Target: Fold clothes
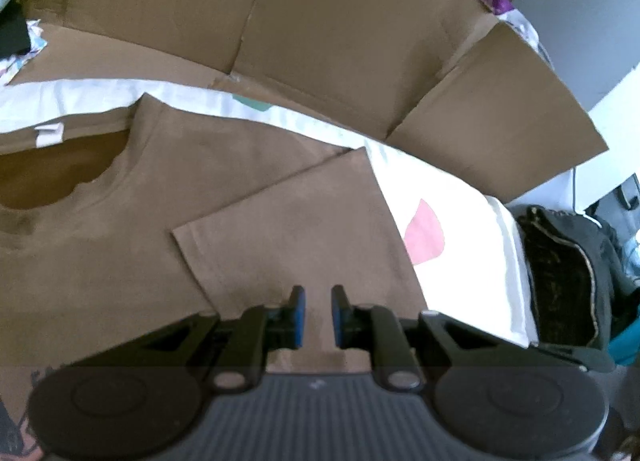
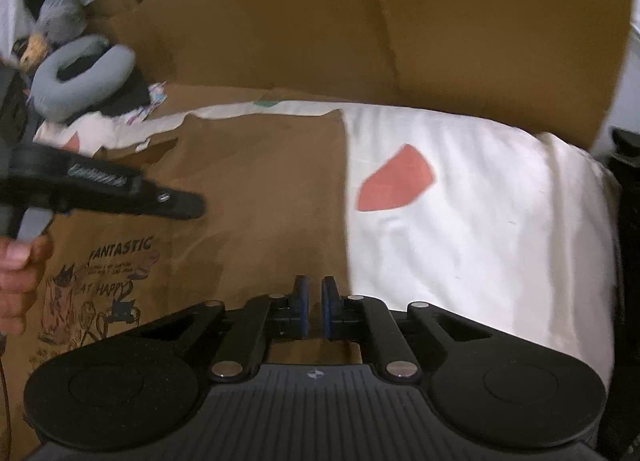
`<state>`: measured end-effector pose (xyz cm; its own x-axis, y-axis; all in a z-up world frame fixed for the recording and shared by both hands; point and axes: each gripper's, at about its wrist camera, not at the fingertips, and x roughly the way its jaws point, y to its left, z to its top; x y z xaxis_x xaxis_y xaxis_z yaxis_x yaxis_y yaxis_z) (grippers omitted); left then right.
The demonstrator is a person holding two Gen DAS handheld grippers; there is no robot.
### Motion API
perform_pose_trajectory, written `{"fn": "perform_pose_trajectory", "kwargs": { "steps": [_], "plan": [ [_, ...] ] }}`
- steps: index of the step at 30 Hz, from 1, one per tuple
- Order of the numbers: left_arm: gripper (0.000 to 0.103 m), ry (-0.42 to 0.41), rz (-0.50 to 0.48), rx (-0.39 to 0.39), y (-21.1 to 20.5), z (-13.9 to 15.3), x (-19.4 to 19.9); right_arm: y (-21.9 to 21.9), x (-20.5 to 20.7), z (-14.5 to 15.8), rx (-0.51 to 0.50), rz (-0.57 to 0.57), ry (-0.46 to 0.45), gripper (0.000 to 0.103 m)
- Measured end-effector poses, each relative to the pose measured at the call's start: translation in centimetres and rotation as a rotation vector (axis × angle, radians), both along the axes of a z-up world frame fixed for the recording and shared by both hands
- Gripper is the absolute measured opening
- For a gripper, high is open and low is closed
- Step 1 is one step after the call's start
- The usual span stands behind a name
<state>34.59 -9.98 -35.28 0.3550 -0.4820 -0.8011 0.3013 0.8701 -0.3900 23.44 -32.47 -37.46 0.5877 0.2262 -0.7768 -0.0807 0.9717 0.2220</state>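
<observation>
The black left gripper with blue pads (image 1: 318, 315) has its jaws slightly apart, nothing between them. The black right gripper with blue pads (image 2: 315, 311) shows a narrower gap, also empty. A bare hand (image 2: 18, 273), left of the right fingers, grips the left gripper's handle.

Brown printed T-shirt (image 1: 120, 253), spread flat, sleeve (image 1: 296, 229) folded inward

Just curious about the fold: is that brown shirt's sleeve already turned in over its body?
Yes, the sleeve lies folded flat across the brown shirt, its hem edge pointing inward.
</observation>
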Motion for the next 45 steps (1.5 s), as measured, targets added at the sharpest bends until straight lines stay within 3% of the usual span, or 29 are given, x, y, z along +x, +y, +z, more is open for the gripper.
{"fn": "perform_pose_trajectory", "kwargs": {
  "steps": [7,11,13,16,18,21,25,27,29,32,37,42,45],
  "plan": [
    [0.013,-0.026,0.027,0.091,1.2,-2.0,1.0,-0.1,0.3,-2.6,-0.016,-0.010,0.046,0.010],
    [0.003,-0.023,0.050,0.089,2.9,-2.8,1.9,-0.2,-0.3,-3.3,-0.018,0.003,0.039,0.011],
    [0.003,-0.029,0.067,0.097,3.3,-2.6,2.2,-0.2,-0.6,-3.3,-0.013,0.000,0.037,0.011],
    [0.005,-0.016,0.088,0.090,3.6,-2.1,2.3,-0.3,-1.1,-3.2,-0.003,0.002,0.038,0.016],
    [0.019,-0.005,0.087,0.094,3.7,-1.6,2.1,-0.3,-1.3,-3.0,-0.001,0.017,0.037,0.024],
    [0.038,0.021,0.078,0.113,3.3,-0.2,2.0,0.1,-1.0,-1.6,0.000,0.017,0.036,0.027],
    [0.046,0.028,0.050,0.157,3.6,2.7,1.2,0.5,-0.7,0.4,0.001,0.016,0.034,0.031],
    [0.064,0.018,0.056,0.158,3.7,4.3,1.1,0.8,-0.5,1.3,0.001,0.016,0.032,0.032],
    [0.066,0.012,0.062,0.156,4.2,6.1,0.8,0.9,-0.5,2.4,0.007,0.014,0.044,0.038],
    [0.067,0.009,0.067,0.156,4.4,8.5,0.5,0.8,-1.0,4.4,0.012,0.013,0.079,0.039],
    [0.067,0.084,0.121,0.145,4.5,11.6,-0.2,0.1,-1.8,8.6,0.000,-0.002,0.121,0.052],
    [0.067,0.067,0.068,0.193,2.9,15.7,-2.0,-2.0,-2.1,13.1,-0.029,-0.024,0.166,0.053],
    [0.067,0.074,0.061,0.198,2.4,18.2,-3.0,-3.4,-2.0,16.0,0.002,-0.029,0.180,0.055]
  ]
}}
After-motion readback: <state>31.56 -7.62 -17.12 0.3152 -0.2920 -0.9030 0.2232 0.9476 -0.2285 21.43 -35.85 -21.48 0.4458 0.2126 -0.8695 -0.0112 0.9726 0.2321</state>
